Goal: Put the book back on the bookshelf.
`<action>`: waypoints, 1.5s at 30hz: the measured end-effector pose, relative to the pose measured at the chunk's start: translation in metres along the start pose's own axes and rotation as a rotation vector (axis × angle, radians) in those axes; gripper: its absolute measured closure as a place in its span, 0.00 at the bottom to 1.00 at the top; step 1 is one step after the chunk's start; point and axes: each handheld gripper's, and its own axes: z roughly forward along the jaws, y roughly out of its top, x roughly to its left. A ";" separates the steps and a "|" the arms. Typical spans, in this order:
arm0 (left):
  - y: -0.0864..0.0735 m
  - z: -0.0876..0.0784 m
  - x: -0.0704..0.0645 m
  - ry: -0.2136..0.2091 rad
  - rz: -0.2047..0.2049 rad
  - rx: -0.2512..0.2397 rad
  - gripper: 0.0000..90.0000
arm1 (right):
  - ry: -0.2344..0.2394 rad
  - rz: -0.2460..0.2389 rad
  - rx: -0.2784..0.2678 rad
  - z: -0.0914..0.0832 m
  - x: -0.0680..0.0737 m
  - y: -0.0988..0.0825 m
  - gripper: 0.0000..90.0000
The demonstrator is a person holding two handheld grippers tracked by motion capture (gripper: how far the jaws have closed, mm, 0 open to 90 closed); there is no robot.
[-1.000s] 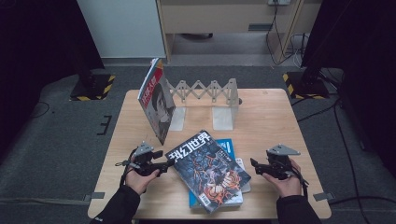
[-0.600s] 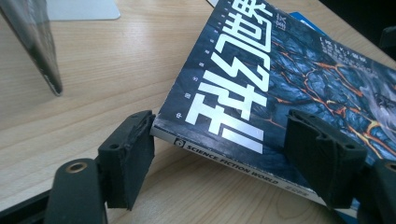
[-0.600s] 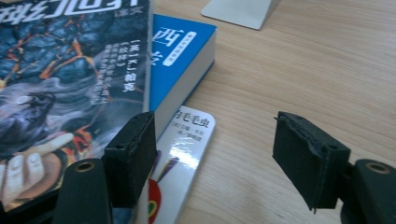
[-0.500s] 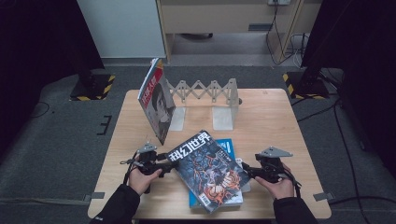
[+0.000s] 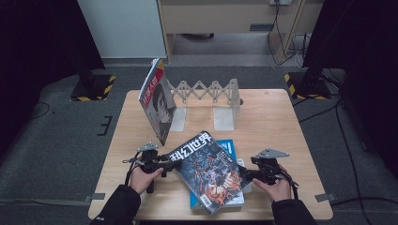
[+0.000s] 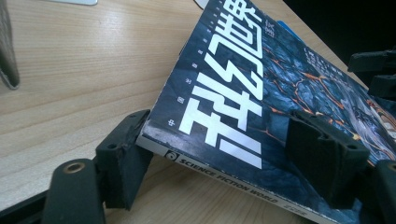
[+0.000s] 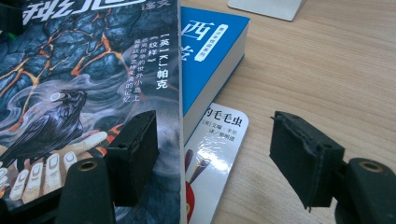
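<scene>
A dark science-fiction magazine (image 5: 206, 168) (image 6: 280, 74) (image 7: 70, 70) lies askew on a blue book (image 5: 229, 146) (image 7: 205, 51) at the table's front. My left gripper (image 5: 168, 164) (image 6: 219, 123) is at its left spine corner, which sits between the wide jaws. One pad is under the corner and the other over the cover, with no squeeze showing. My right gripper (image 5: 246, 174) (image 7: 215, 126) straddles the magazine's right edge. Its jaws have just been closing but stand open: one pad over the cover, the other above bare wood. A thin white book (image 7: 210, 149) lies under the blue one.
A red-topped magazine (image 5: 157, 105) stands leaning at the left end of a grey expanding book rack (image 5: 209, 93) at the back of the wooden table (image 5: 277, 126). Bare wood lies right of the books. Dark floor and black stands surround the table.
My right gripper has slid left up to the magazine's right edge. The left gripper and the magazine have hardly moved.
</scene>
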 end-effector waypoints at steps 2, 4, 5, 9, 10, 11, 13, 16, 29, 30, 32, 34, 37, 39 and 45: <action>-0.001 -0.003 -0.002 0.005 0.001 0.011 0.29 | -0.006 0.003 -0.001 0.000 -0.001 0.001 0.36; -0.002 -0.007 -0.006 0.009 0.004 0.022 0.30 | -0.017 0.001 -0.006 0.001 -0.001 0.000 0.36; -0.004 -0.009 -0.009 0.011 0.006 0.027 0.30 | -0.017 0.001 -0.006 0.001 -0.001 0.000 0.36; -0.011 -0.018 -0.017 0.003 0.013 0.054 0.30 | -0.042 -0.015 -0.008 -0.001 -0.001 0.001 0.36; -0.012 -0.019 -0.018 0.001 0.018 0.059 0.30 | -0.045 -0.022 -0.013 -0.001 -0.002 0.001 0.36; -0.012 -0.019 -0.018 0.001 0.022 0.058 0.30 | -0.045 -0.015 -0.012 -0.002 -0.002 0.001 0.36; -0.010 -0.019 -0.018 -0.001 0.027 0.067 0.30 | -0.041 -0.010 -0.017 -0.004 -0.001 0.001 0.35; -0.009 -0.017 -0.016 0.009 0.041 0.062 0.31 | -0.038 -0.012 -0.024 -0.004 -0.001 0.001 0.35; -0.002 -0.003 -0.008 -0.059 -0.020 0.070 0.33 | -0.011 0.004 -0.006 0.001 -0.001 0.000 0.32; -0.002 -0.004 -0.009 -0.057 -0.020 0.077 0.34 | -0.013 0.003 -0.008 0.001 -0.001 -0.001 0.32; -0.003 -0.010 -0.013 -0.062 -0.012 0.100 0.40 | -0.033 -0.008 -0.015 0.001 -0.001 0.000 0.32; -0.008 -0.020 -0.019 -0.090 -0.015 0.141 0.44 | -0.048 -0.017 -0.020 0.001 -0.003 -0.001 0.32; -0.010 -0.021 -0.021 -0.088 -0.008 0.142 0.44 | -0.051 0.000 -0.022 0.001 -0.003 0.000 0.33; -0.009 -0.018 -0.019 -0.089 -0.008 0.137 0.42 | -0.050 -0.019 -0.022 0.000 -0.003 0.000 0.34; -0.010 -0.007 -0.014 -0.127 -0.063 0.138 0.33 | -0.034 -0.016 -0.020 0.001 -0.001 0.000 0.33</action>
